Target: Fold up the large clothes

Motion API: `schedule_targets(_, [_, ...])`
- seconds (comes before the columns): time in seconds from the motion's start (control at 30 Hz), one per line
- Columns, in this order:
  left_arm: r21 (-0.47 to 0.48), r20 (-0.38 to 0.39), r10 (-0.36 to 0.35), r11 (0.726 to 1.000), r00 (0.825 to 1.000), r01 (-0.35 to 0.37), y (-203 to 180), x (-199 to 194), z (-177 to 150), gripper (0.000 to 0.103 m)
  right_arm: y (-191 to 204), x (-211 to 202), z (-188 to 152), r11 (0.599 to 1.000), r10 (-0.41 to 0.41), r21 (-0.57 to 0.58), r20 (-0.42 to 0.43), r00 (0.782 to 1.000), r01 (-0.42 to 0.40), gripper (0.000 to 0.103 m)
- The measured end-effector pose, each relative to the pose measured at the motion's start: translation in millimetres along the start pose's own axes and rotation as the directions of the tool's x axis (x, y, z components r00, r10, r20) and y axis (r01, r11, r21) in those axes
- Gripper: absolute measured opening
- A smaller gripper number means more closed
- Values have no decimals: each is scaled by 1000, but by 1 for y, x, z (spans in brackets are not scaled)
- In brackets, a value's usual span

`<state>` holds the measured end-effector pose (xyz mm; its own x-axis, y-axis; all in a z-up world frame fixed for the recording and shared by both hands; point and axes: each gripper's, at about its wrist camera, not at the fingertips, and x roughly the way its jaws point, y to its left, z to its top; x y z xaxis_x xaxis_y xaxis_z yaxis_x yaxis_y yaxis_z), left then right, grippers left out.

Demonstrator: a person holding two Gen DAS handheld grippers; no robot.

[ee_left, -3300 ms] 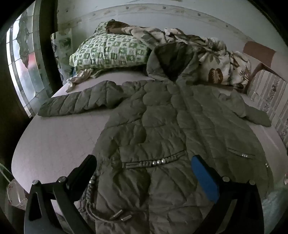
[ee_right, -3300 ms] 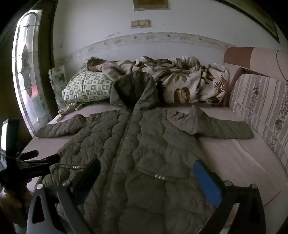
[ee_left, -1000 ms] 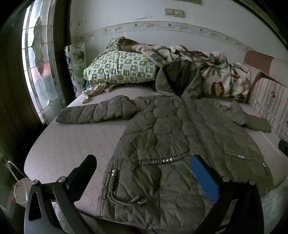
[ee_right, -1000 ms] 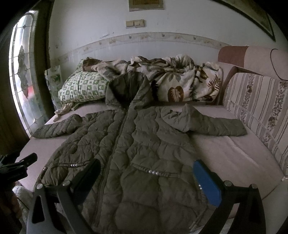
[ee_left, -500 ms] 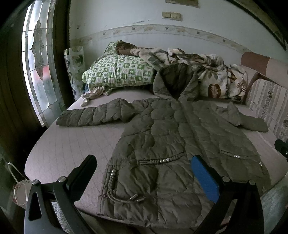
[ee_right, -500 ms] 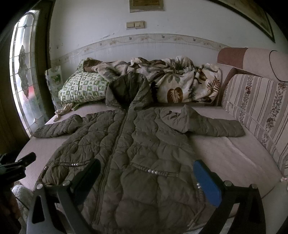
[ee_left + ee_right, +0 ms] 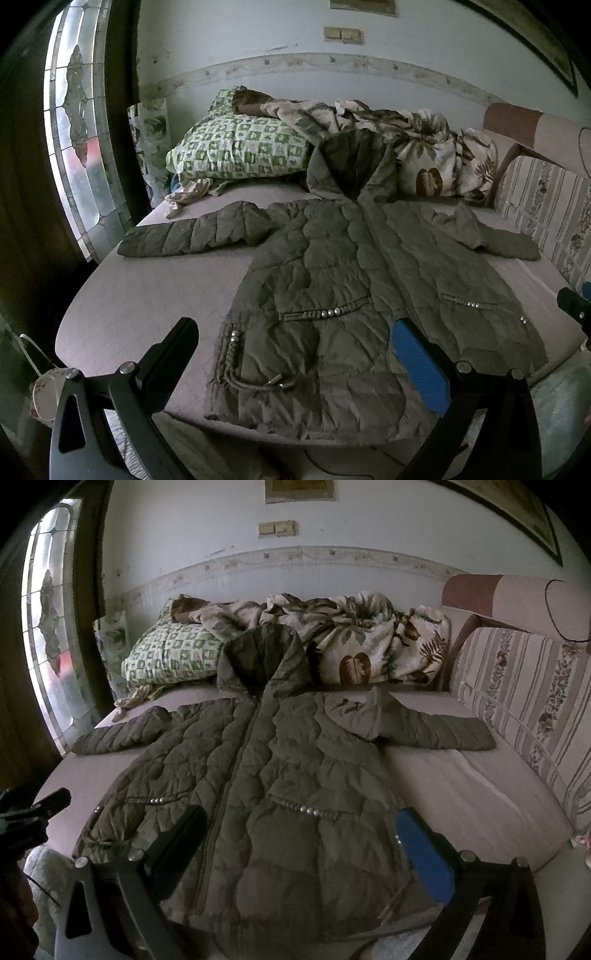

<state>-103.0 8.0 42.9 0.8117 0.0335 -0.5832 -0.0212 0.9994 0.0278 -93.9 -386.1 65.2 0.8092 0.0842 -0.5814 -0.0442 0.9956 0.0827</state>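
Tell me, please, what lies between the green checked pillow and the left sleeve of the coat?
In the left wrist view, a small crumpled pale cloth and bare bedsheet lie between the pillow and the sleeve.

- Legible text, labels, brands, numbers, signs: none in either view
- Framed picture [image 7: 300, 489] on the wall: surface too small and dim to show any lettering
- Quilted coat [image 7: 369, 280]: no readable label or brand mark
- Patterned pillow [image 7: 236, 151] and leaf-print blanket [image 7: 354, 642]: printed motifs only, no characters
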Motion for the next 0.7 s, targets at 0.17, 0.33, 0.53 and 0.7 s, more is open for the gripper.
schedule_targets(0.17, [-2, 11, 7, 1000, 1000, -7, 4, -11, -6, 103, -1, -5, -3, 1000, 3, 4, -7, 1000, -3, 103])
schedule_targets(0.33, [-1, 19, 11, 1000, 1000, -11, 7, -17, -4, 103, -2, -9, -4, 1000, -1, 0, 2, 1000, 1, 103])
schedule_targets(0.53, [-2, 23, 10, 1000, 1000, -10, 8, -19, -4, 103, -1, -11, -3, 1000, 0, -3, 5, 1000, 0, 103])
schedule_targets(0.7, [1, 19, 9, 1000, 1000, -9, 8, -19, -3, 103, -1, -11, -3, 1000, 0, -4, 3, 1000, 0, 103])
